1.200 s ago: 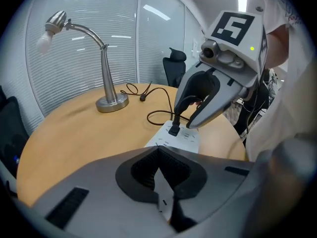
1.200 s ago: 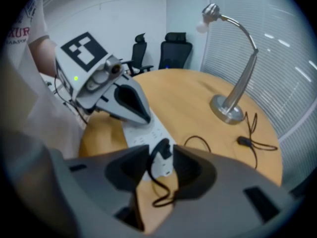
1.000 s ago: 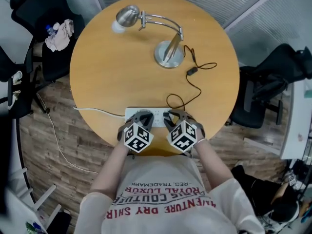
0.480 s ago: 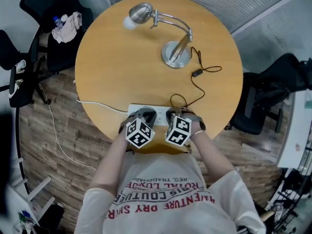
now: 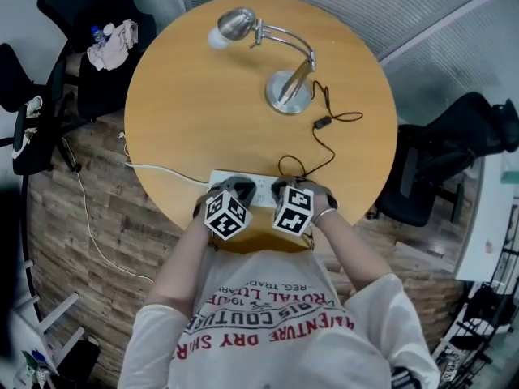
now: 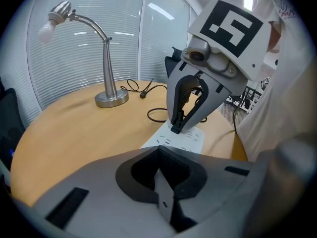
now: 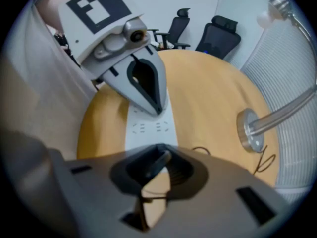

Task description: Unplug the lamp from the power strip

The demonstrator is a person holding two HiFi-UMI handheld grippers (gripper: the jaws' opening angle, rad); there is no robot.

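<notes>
A silver desk lamp (image 5: 285,87) stands at the far side of the round wooden table (image 5: 186,112). Its thin black cord (image 5: 326,128) loops back to the white power strip (image 5: 263,193) at the near edge. My right gripper (image 5: 290,190) points steeply down over the strip's right end. Its jaws have just been closing and now pinch the black plug (image 6: 176,128), which also shows dark between the jaws in the right gripper view (image 7: 154,166). My left gripper (image 5: 235,187) is shut, its tips (image 7: 157,110) resting on the strip (image 7: 148,128).
The strip's white cable (image 5: 162,173) runs left off the table's edge to the floor. Black office chairs stand around the table: one at the right (image 5: 442,168), one at the upper left with a cloth (image 5: 109,45) on it.
The right gripper has rolled at the wrist and its jaws have come together on the plug. The left gripper has stayed on the strip.
</notes>
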